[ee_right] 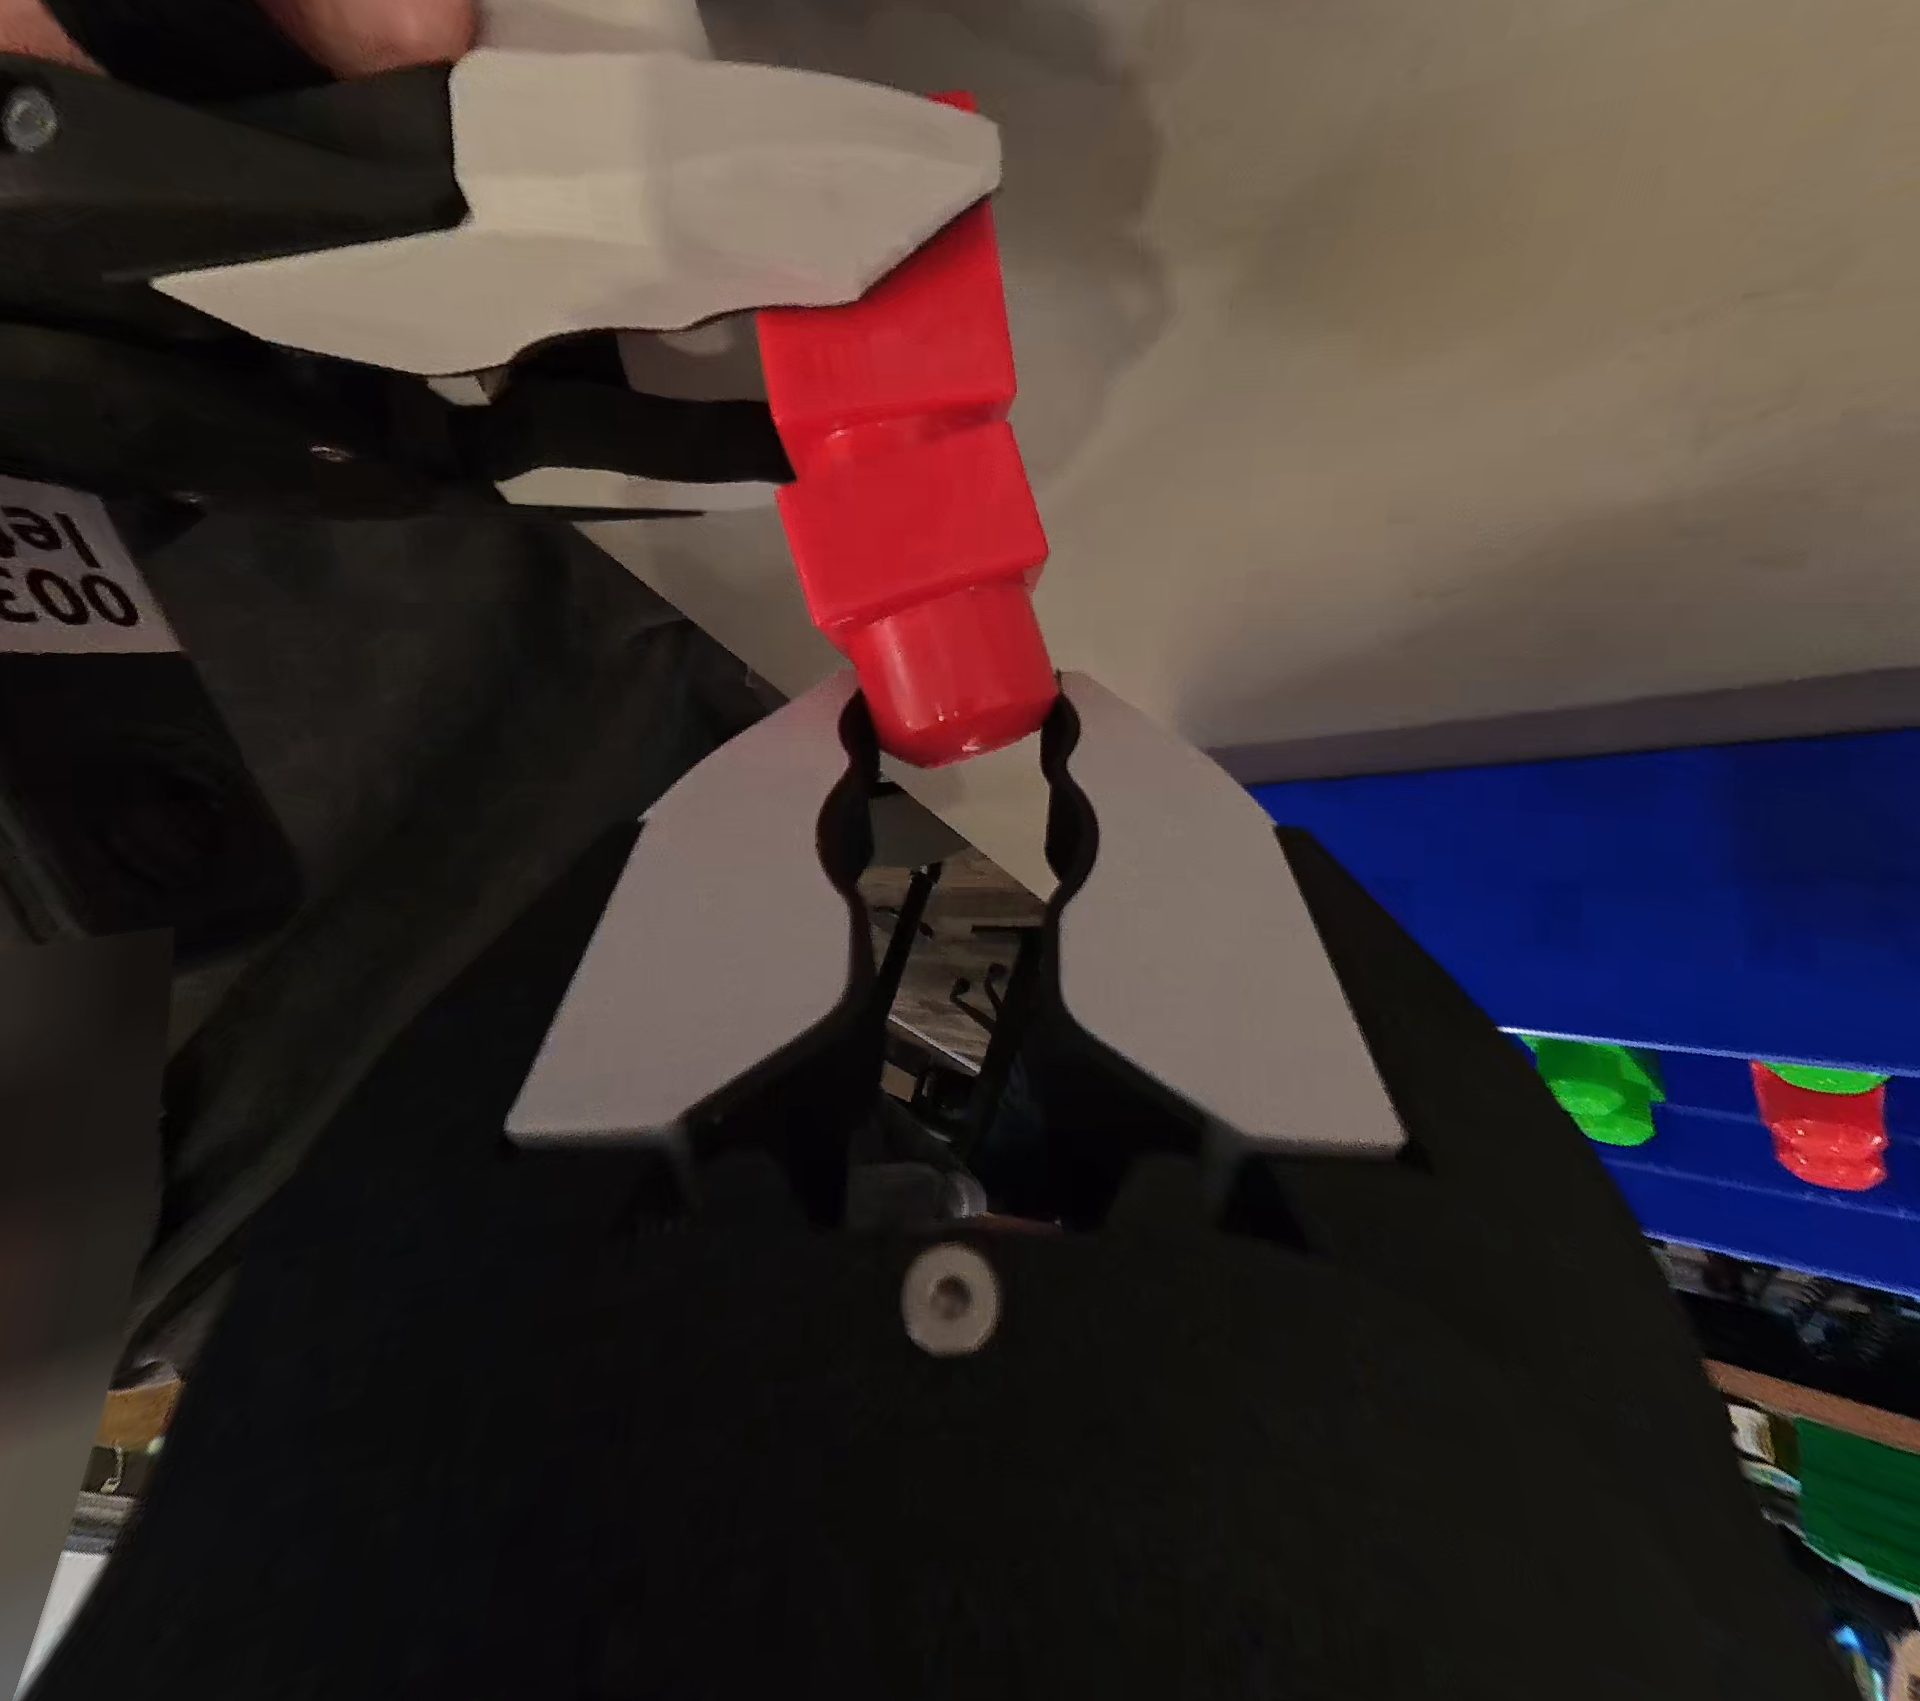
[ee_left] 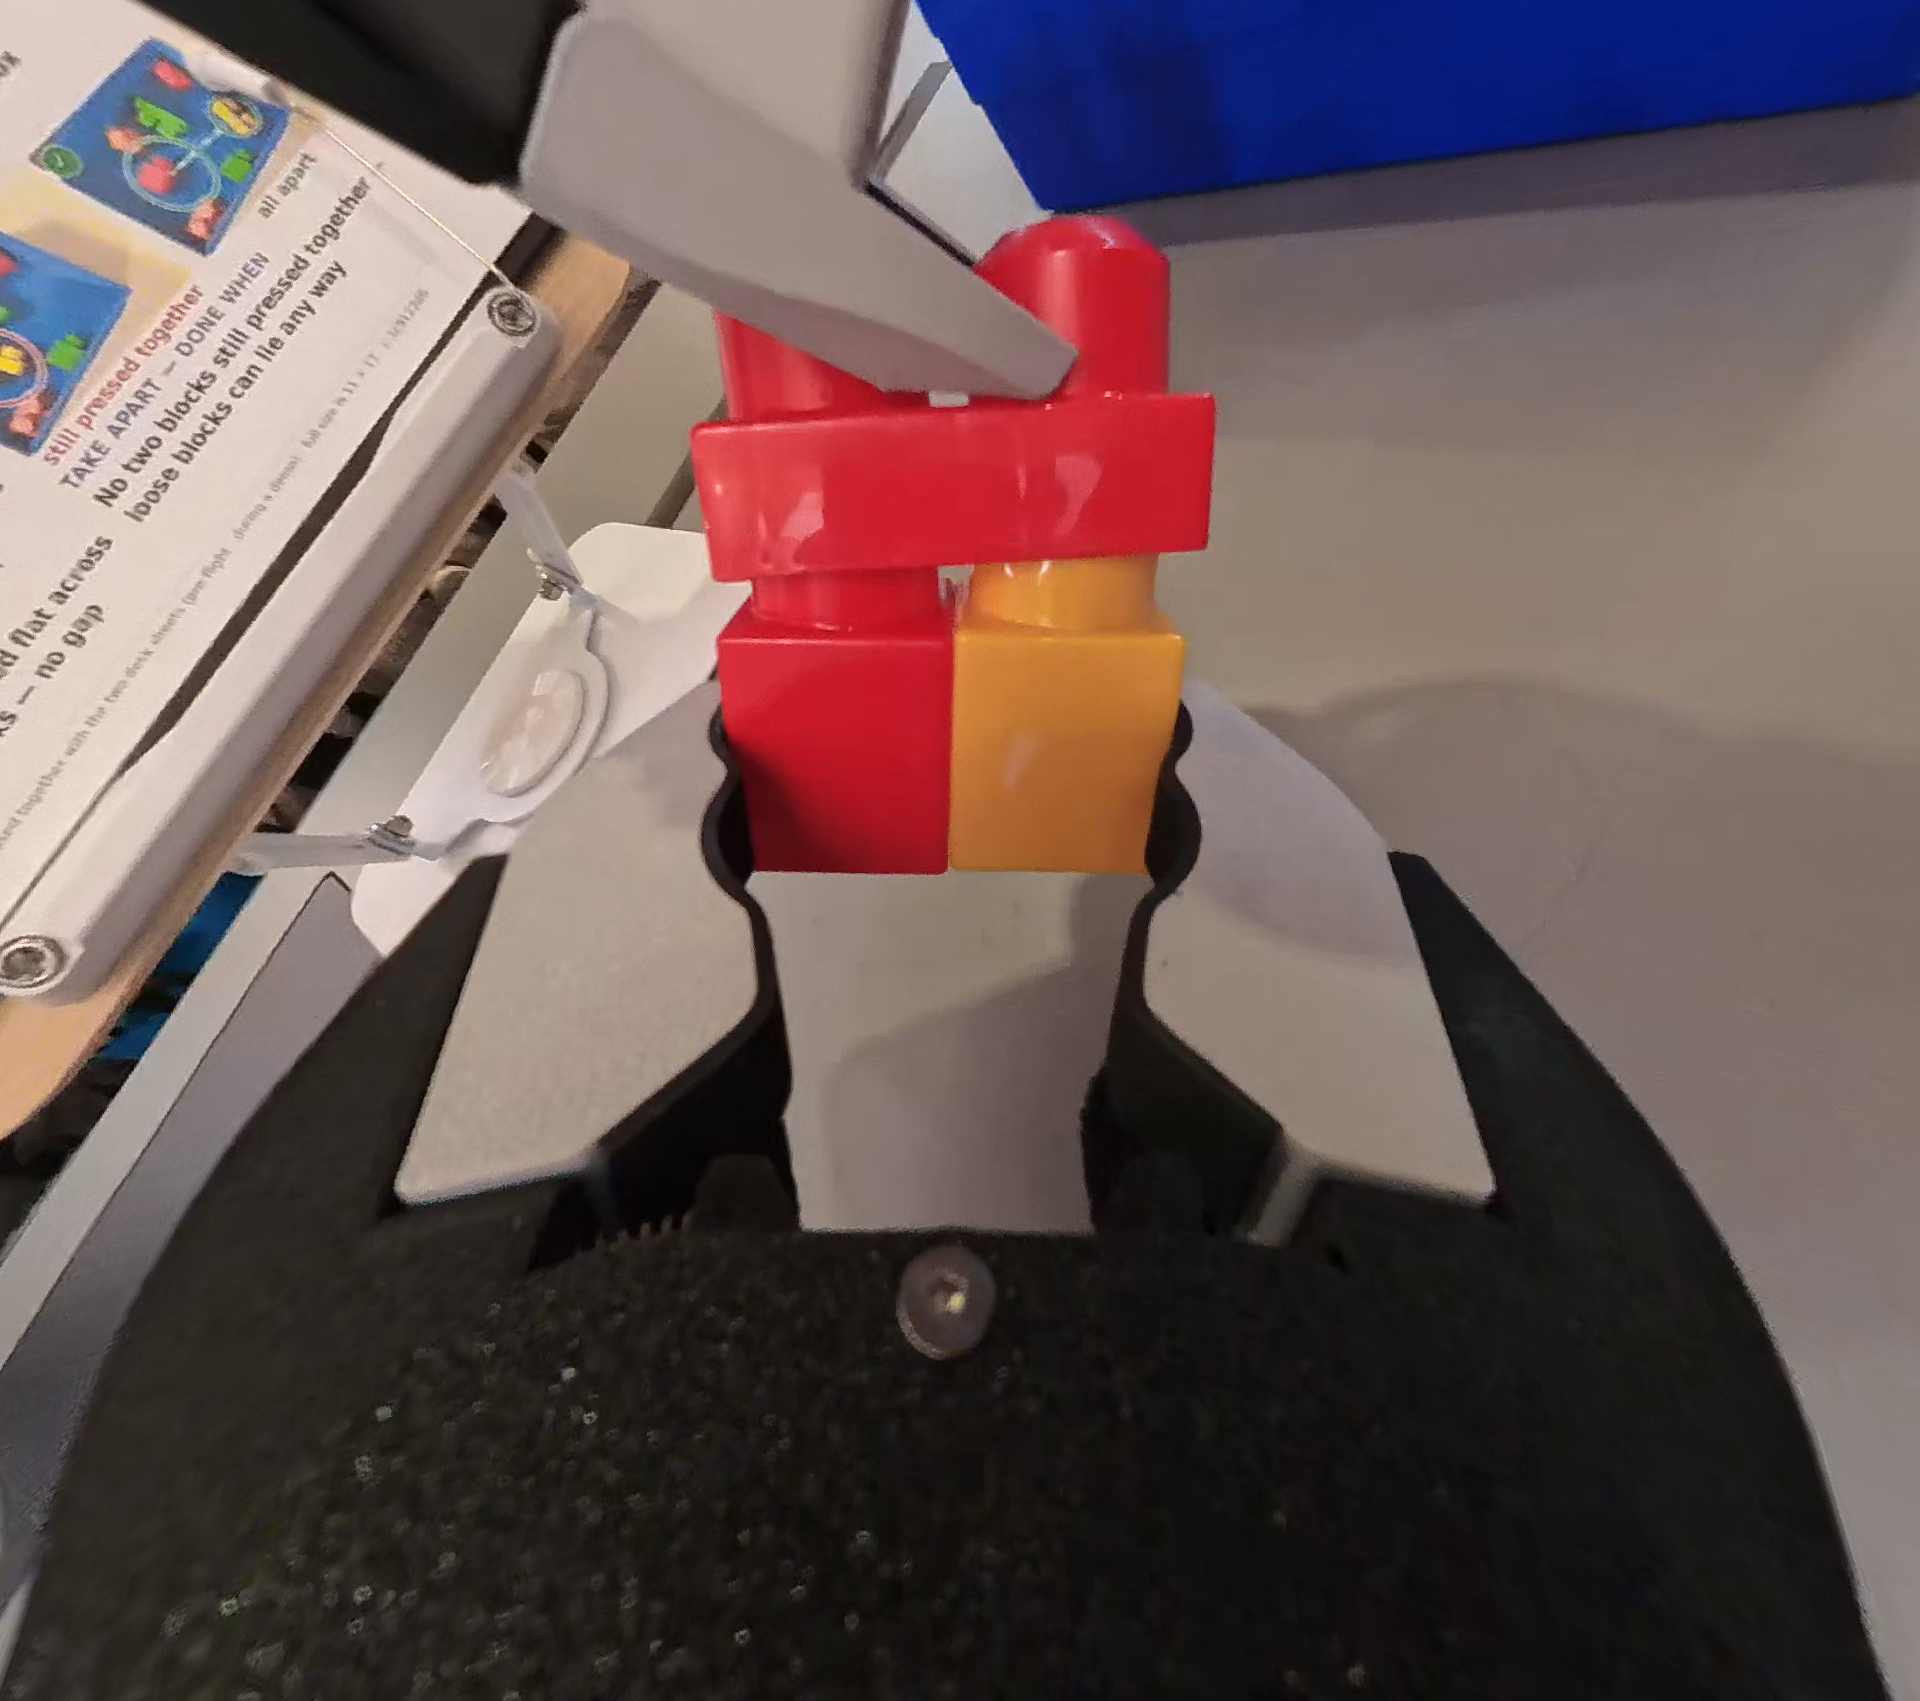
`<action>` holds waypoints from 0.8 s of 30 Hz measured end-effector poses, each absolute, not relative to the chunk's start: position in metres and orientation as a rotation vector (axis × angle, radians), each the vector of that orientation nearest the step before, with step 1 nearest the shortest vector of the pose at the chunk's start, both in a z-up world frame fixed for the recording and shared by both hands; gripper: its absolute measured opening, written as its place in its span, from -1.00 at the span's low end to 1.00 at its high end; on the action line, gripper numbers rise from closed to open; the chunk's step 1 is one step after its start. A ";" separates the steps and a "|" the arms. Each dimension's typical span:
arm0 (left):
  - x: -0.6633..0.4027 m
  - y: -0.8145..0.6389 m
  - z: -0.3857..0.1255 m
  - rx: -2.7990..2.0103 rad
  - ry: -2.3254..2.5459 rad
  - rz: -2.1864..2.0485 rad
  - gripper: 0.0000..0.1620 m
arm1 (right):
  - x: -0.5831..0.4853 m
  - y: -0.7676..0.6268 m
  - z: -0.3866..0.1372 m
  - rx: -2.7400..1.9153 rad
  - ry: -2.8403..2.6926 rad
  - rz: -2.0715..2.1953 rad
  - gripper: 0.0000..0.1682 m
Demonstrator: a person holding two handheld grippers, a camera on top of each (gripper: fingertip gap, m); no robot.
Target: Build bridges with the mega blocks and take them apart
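Left tongs (ee_left: 951, 778) clamping red block (ee_left: 836, 742) and orange block (ee_left: 1060, 742) (side by side), right tongs (ee_right: 956, 737) seemingly pinching red bridge block (ee_left: 951, 488).

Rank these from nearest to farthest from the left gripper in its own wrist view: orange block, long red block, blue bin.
1. orange block, clamped in the left gripper beside a small red block.
2. long red block, stacked across both, tilted.
3. blue bin, beyond, upper right.

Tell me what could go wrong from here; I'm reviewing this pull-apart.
1. The right gripper pinches only one stud tip of the red top block, so it may slip off.
2. The top block already sits tilted; prying could jam it.
3. The left gripper squeezes the separate red and orange blocks, so one could pop out.
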State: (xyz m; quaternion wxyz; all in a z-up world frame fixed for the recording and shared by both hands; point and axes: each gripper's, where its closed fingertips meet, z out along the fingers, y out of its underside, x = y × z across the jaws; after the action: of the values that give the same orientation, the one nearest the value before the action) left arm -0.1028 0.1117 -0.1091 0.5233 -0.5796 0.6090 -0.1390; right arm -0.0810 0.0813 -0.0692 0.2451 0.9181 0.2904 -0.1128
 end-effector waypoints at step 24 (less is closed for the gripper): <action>-0.110 0.114 -0.079 -1.459 1.257 -0.846 -0.08 | -0.103 0.104 -0.016 2.888 0.926 -1.053 -0.19</action>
State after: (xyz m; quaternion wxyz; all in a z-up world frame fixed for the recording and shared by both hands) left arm -0.1104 0.1136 -0.0788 0.4960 -0.6024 0.5187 -0.3493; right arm -0.1032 0.1042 -0.0160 -0.0343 0.8991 0.2882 -0.3278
